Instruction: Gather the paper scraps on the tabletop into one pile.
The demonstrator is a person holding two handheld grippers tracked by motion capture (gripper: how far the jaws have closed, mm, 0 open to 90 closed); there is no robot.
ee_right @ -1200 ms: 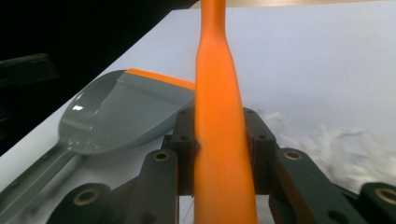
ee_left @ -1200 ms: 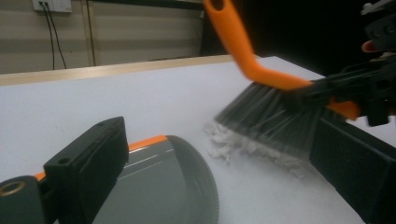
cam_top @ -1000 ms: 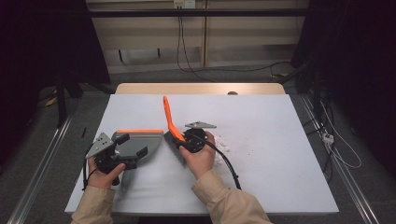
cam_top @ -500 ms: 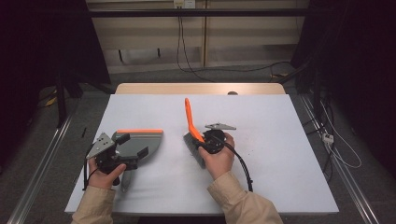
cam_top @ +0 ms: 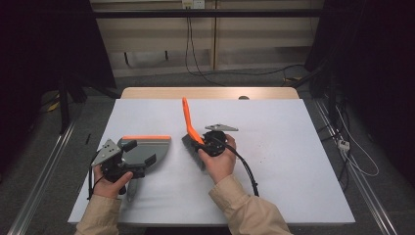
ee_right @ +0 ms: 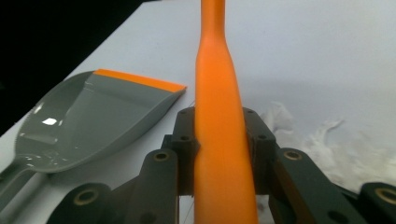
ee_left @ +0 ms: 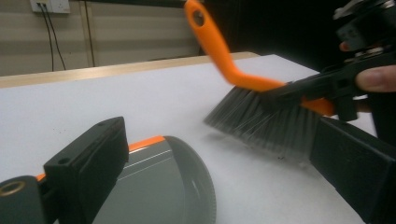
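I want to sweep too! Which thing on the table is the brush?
Look at the big white table. Near its middle, the right tongs are shut on the brush, just right of the grey dustpan. It is the one with grey bristles and a long orange handle sticking up.

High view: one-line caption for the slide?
Person at a white table: right gripper clamps an orange-handled brush, left gripper holds a grey dustpan.
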